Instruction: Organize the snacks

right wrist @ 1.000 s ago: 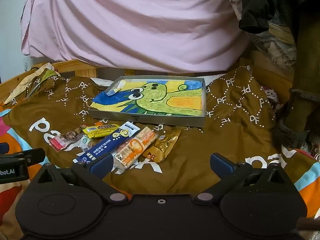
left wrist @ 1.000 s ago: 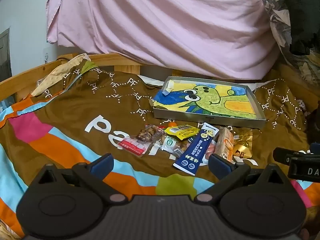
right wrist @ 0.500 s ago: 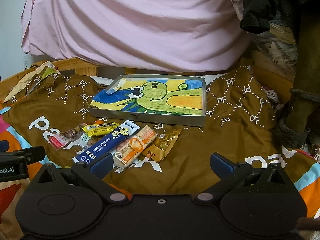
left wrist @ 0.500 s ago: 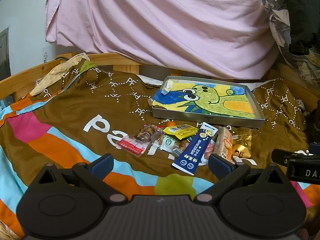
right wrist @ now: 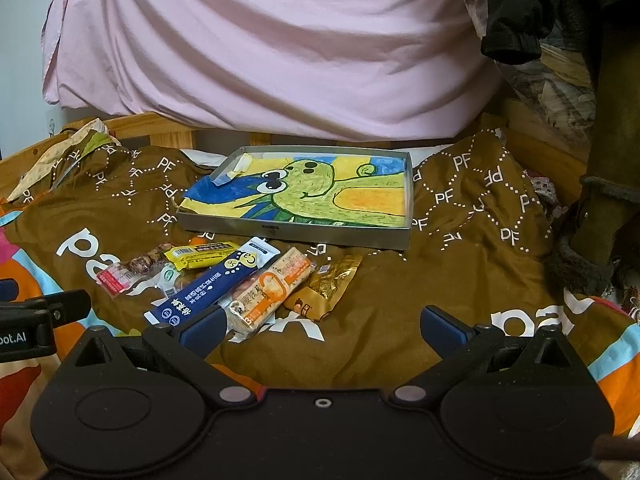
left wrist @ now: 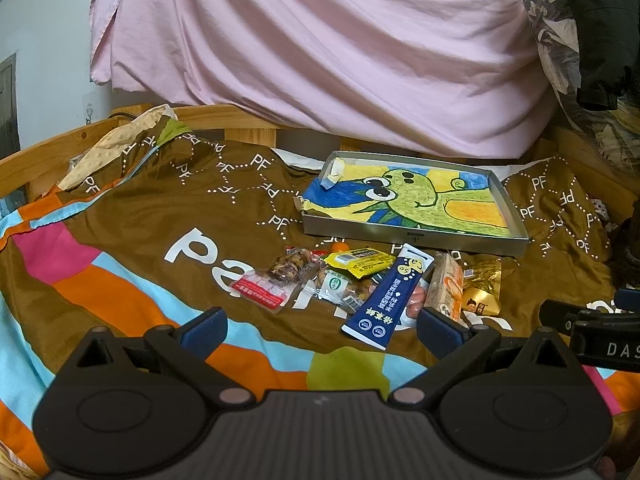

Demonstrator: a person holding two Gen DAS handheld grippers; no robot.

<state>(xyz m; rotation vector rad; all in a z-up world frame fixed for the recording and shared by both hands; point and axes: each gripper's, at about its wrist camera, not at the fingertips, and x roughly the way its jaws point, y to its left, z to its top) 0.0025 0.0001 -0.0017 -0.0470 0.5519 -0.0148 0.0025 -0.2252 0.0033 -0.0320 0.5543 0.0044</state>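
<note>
A pile of snack packets lies on the brown patterned blanket point(left wrist: 140, 216): a long blue stick packet point(left wrist: 390, 294) point(right wrist: 214, 282), an orange and white bar point(right wrist: 274, 294) point(left wrist: 444, 284), a gold pouch point(right wrist: 326, 286) point(left wrist: 482, 288), a yellow packet point(left wrist: 356, 261) point(right wrist: 202, 255) and a clear red-labelled packet point(left wrist: 272, 282) point(right wrist: 128, 270). Behind them sits a shallow grey tray point(left wrist: 408, 238) point(right wrist: 296, 234) lined with a green cartoon drawing. My left gripper point(left wrist: 320, 326) is open, just short of the pile. My right gripper point(right wrist: 324, 322) is open, its left finger beside the orange bar.
Pink bedding point(left wrist: 340, 48) point(right wrist: 260, 40) hangs behind a wooden bed rail point(left wrist: 48, 152). Dark clothing point(right wrist: 520, 12) and a brown post point(right wrist: 616, 120) stand at the right. Open blanket lies right of the pile point(right wrist: 460, 272). The right gripper's body shows in the left wrist view point(left wrist: 600, 340).
Both grippers have crept slightly forward toward the snack pile; the packets sit a little closer to the fingers. Both stay open and nothing was picked up.
</note>
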